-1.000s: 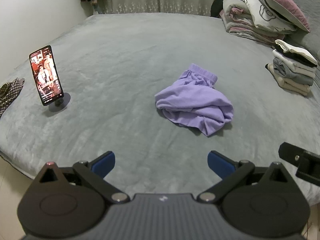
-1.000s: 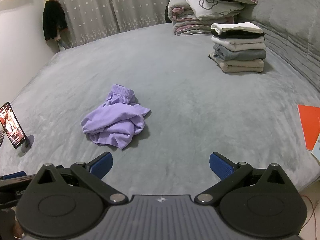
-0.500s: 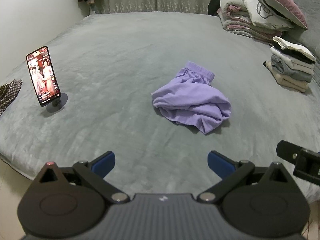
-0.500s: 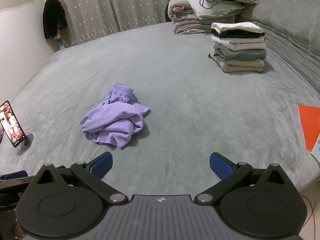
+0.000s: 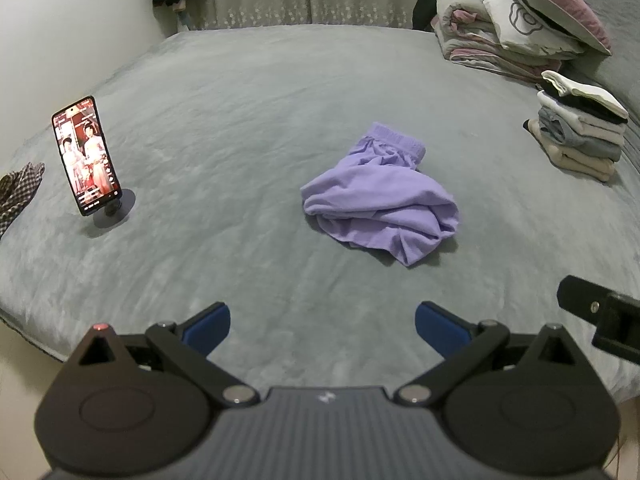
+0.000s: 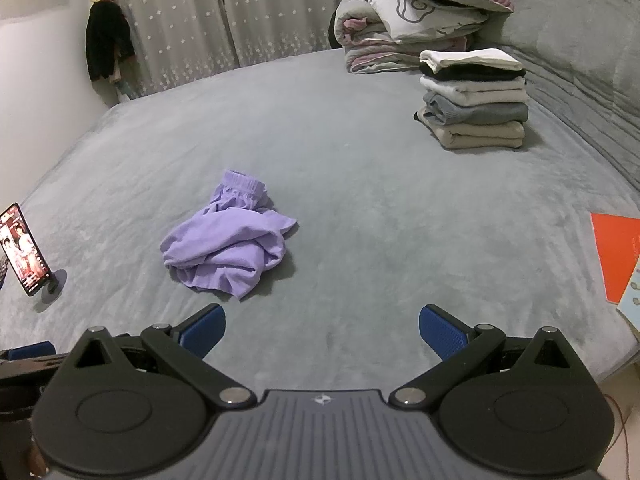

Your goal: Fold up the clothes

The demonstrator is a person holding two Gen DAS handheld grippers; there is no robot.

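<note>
**Lilac shorts crumpled mid-bed, both grippers empty**

Lilac fabric is what we see first from the left wrist: a crumpled pair of shorts (image 5: 380, 196) lies near the middle of the grey bed (image 5: 240, 112), its elastic waistband turned toward the far edge. Our left gripper (image 5: 322, 326) hangs over the near edge of the bed with its blue pads spread wide and nothing between them, well short of the shorts. Toward the left edge a phone (image 5: 86, 156) stands tilted on a round stand, screen lit, and a checked cloth (image 5: 18, 190) lies just beyond it at the very edge. At the far right corner we find a rolled quilt with pillows (image 5: 516, 28), and near the right edge a stack of folded clothes (image 5: 580, 132). A black part of the other tool pokes in at the lower right.

From the right wrist, the shorts (image 6: 228, 240) lie ahead and to the left, apart from our right gripper (image 6: 322, 328), whose pads also stand wide apart, gripping nothing, above the bed's near edge. The folded stack (image 6: 474, 100) sits toward the far right, with the quilt and pillows (image 6: 412, 20) behind it. An orange sheet (image 6: 616, 256) rests at the right edge, and the phone (image 6: 24, 250) at the left edge.
</note>
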